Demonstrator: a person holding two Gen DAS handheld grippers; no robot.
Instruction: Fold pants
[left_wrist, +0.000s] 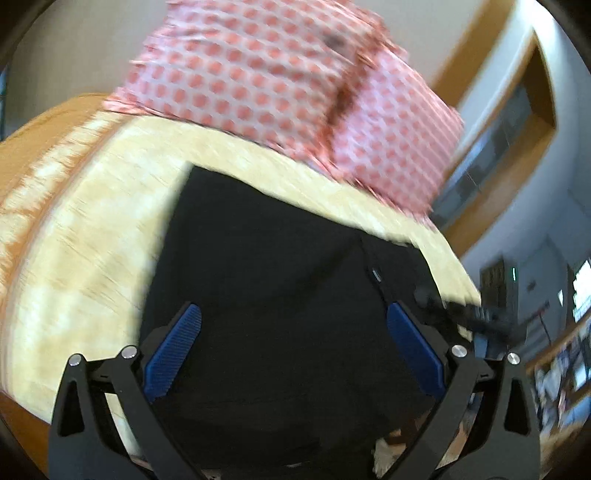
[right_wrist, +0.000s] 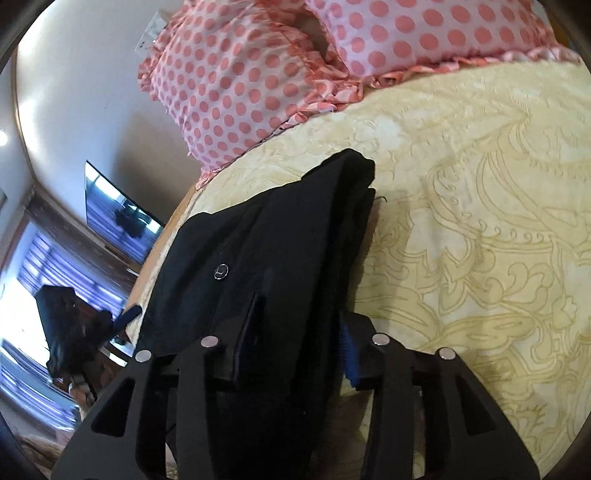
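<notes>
A yellow patterned bedspread (right_wrist: 480, 221) is seen with one pair of black pants (right_wrist: 258, 251) laid near its edge. Two pink polka-dot pillows (right_wrist: 229, 85) are propped at the head. The right gripper (right_wrist: 295, 325) is clamped on a thick fold of the pants. The left gripper (left_wrist: 291, 339) is held wide apart above the dark cloth, nothing grasped.

We see daylight flooding in from the window (right_wrist: 22, 295), blown out to white. The left wrist view smears with motion blur; the right stays sharp. Both bend strongly toward dark circular edges.
</notes>
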